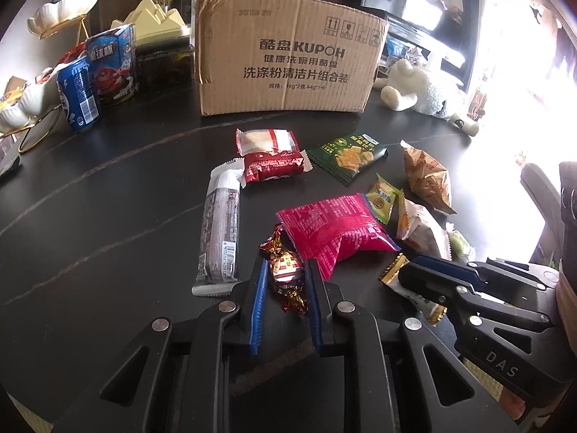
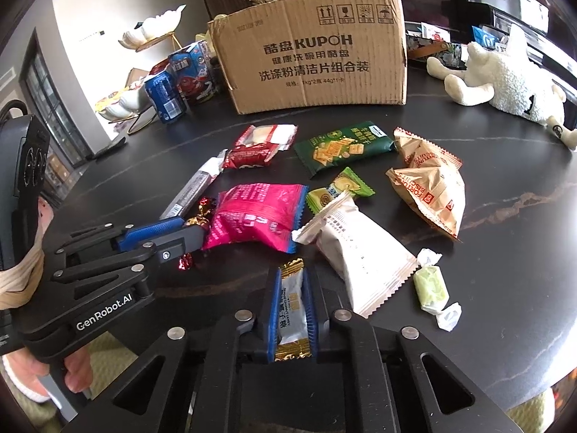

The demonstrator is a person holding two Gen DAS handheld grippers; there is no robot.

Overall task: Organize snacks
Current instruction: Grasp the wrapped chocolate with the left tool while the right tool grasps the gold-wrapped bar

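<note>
Both hand-held grippers loaded: your left (image 1: 285, 281) pinches foil candy (image 1: 286, 270), right (image 2: 293, 310) coconut bar (image 2: 292, 306). Light, crinkly, slippery; grip mid-body.

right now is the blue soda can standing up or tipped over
Upright. The blue soda can stands on its base on the dark table, left of the cardboard box, rim on top; it looks slanted, likely fisheye distortion.

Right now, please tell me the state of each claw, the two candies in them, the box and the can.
Left claw: shut on foil candy.
Foil candy: gripped, on the table.
Right claw: shut on white candy.
White candy: gripped, lengthwise between the fingers.
Box: upright, top open.
Can: standing, tilted in this view.
</note>
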